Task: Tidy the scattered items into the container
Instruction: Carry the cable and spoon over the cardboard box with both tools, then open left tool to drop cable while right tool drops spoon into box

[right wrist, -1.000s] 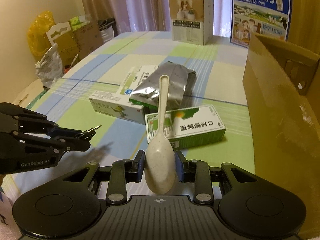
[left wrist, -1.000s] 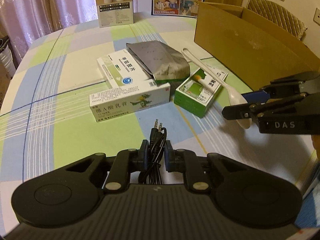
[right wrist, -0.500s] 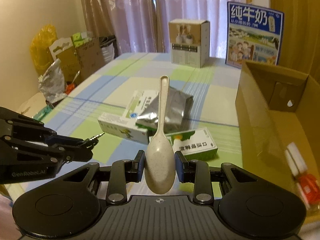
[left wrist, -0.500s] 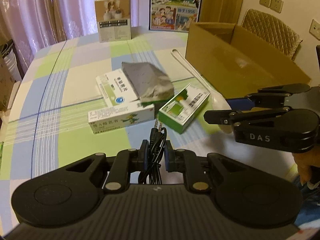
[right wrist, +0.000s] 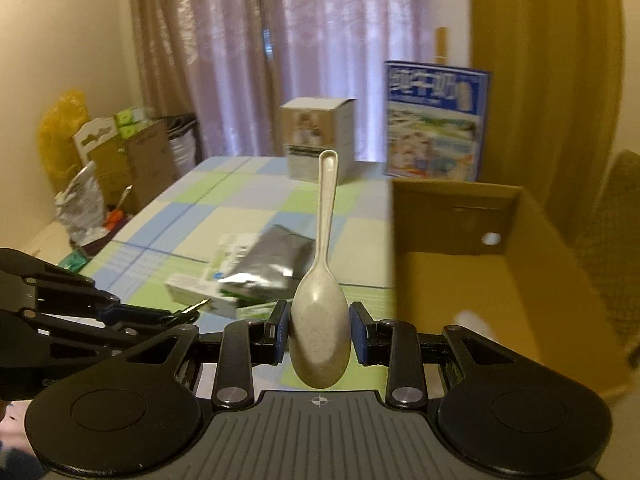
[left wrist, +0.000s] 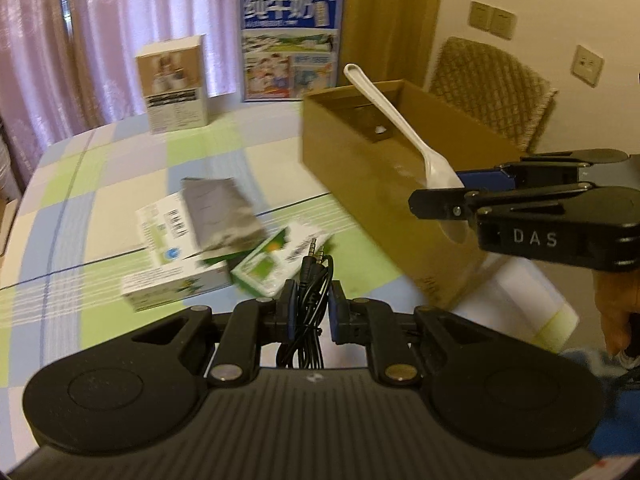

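Observation:
My left gripper (left wrist: 313, 307) is shut on a coiled black audio cable (left wrist: 310, 280), held above the table. My right gripper (right wrist: 319, 332) is shut on the bowl of a speckled white spoon (right wrist: 322, 276), handle pointing up and forward; the spoon also shows in the left wrist view (left wrist: 394, 128) beside the open cardboard box (left wrist: 360, 160). The box (right wrist: 520, 280) lies to the right of the right gripper. A silver foil pouch (left wrist: 220, 212) and white-and-green medicine boxes (left wrist: 172, 280) lie on the checked tablecloth, left of the box.
A small picture box (left wrist: 174, 84) and a blue milk carton box (left wrist: 290, 46) stand at the table's far edge. A woven chair (left wrist: 492, 88) stands behind the cardboard box. Bags and cartons (right wrist: 100, 168) crowd the floor on the left.
Both grippers have risen and tilted up, still holding the cable and the spoon. The right gripper has moved closer to the box opening, so more of its inside shows.

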`<move>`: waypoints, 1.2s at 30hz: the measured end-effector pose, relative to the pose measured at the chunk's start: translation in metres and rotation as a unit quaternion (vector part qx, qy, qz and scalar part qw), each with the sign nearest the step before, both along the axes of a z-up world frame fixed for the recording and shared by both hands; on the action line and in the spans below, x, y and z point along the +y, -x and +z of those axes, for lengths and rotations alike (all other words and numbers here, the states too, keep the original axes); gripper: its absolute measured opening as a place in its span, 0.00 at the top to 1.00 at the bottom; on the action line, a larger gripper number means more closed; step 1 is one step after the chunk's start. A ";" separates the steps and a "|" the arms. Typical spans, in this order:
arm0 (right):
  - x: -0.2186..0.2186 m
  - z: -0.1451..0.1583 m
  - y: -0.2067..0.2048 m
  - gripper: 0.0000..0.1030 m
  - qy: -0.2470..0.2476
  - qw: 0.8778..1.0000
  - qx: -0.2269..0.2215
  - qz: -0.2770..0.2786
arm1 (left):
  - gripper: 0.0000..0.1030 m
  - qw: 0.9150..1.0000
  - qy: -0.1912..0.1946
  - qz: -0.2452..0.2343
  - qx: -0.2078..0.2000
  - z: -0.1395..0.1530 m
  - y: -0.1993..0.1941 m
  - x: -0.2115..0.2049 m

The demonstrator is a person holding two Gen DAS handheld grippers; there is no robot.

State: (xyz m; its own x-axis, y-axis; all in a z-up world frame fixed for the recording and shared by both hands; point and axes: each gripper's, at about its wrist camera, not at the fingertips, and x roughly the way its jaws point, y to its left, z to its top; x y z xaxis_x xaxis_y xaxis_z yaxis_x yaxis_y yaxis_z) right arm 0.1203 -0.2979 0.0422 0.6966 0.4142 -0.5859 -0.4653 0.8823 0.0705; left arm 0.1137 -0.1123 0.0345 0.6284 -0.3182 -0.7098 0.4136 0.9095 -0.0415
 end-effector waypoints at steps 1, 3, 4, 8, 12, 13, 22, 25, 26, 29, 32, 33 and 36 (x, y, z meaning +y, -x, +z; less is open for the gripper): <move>-0.009 0.002 0.001 0.72 0.001 1.000 -0.001 -0.007 | 0.88 1.000 0.002 -0.005 0.000 0.002 0.000 -0.007; -0.028 0.006 0.000 0.72 0.003 1.000 -0.004 -0.021 | 0.88 1.000 0.006 -0.017 -0.002 0.006 -0.001 -0.025; -0.037 0.008 -0.001 0.72 0.003 1.000 -0.005 -0.028 | 0.88 1.000 0.008 -0.021 -0.003 0.007 -0.001 -0.032; -0.071 0.013 -0.004 0.72 0.001 0.998 -0.008 -0.055 | 0.88 0.999 0.020 -0.037 -0.006 0.014 -0.005 -0.064; -0.097 0.015 -0.010 0.72 0.002 0.997 -0.008 -0.074 | 0.88 0.998 0.030 -0.051 -0.010 0.019 -0.013 -0.094; -0.102 0.016 -0.012 0.72 0.003 0.997 -0.008 -0.077 | 0.88 0.998 0.034 -0.055 -0.010 0.019 -0.015 -0.102; -0.133 0.009 -0.037 0.72 0.002 0.995 0.000 -0.099 | 0.88 0.995 0.074 -0.065 0.001 0.012 -0.051 -0.146; -0.137 0.004 -0.043 0.72 0.001 0.995 0.006 -0.100 | 0.88 0.995 0.080 -0.066 0.007 0.006 -0.062 -0.155; -0.137 0.002 -0.045 0.72 0.002 0.995 0.007 -0.099 | 0.88 0.995 0.081 -0.065 0.007 0.004 -0.065 -0.157; -0.137 -0.005 -0.052 0.72 0.005 0.995 0.011 -0.097 | 0.88 0.994 0.084 -0.066 0.012 -0.002 -0.074 -0.162; -0.138 -0.011 -0.057 0.72 0.004 0.995 0.016 -0.099 | 0.78 0.995 0.076 -0.070 0.005 -0.006 -0.077 -0.166; -0.139 -0.012 -0.058 0.72 0.003 0.995 0.017 -0.099 | 0.78 0.995 0.071 -0.071 0.001 -0.007 -0.077 -0.166; -0.140 -0.016 -0.059 0.72 0.002 0.995 0.022 -0.099 | 0.78 0.996 0.069 -0.063 -0.002 -0.008 -0.076 -0.157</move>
State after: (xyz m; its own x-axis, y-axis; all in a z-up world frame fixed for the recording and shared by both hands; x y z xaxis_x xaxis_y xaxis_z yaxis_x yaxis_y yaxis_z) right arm 0.1794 -0.4377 0.0266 0.7386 0.2688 -0.6182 -0.2785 0.9568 0.0832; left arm 0.1902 -0.2691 0.0266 0.5807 -0.4886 -0.6512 0.5246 0.8362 -0.1595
